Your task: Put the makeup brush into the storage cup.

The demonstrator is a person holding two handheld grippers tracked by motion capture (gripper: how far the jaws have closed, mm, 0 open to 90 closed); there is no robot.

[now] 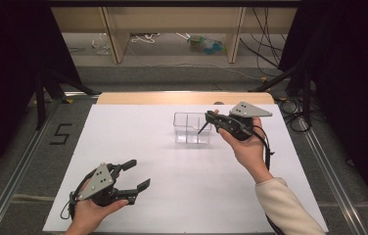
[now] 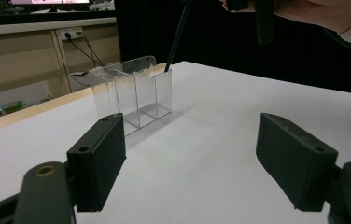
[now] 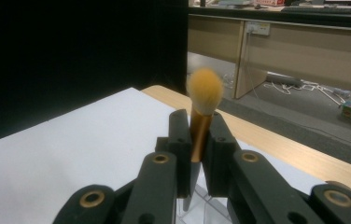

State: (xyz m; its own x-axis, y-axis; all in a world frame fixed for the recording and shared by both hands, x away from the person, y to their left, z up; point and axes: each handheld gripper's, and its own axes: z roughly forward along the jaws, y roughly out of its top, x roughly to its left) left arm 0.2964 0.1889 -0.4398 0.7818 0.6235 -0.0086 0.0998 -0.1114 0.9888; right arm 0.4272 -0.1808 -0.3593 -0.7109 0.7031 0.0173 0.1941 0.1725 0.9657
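Right gripper [image 3: 197, 135] clamped on a makeup brush [image 3: 203, 100] — handle tip inside the clear organizer [image 1: 192, 128] (rightmost compartment). Left gripper [image 1: 140, 175] — jaws apart, holding nothing, on the white table [image 1: 172, 186].

A makeup brush [image 3: 202, 109] with orange bristles and a gold ferrule stands tilted, its dark handle tip inside the clear divided organizer [image 1: 191, 128].

Both grippers are black w/ grey three-cornered plates on top; left gripper [image 1: 135, 176], right gripper [image 1: 210, 119]. Brass-coloured rings sit at the jaw joints, black cables trail behind. Right arm wears a cream sleeve [image 1: 289, 205].
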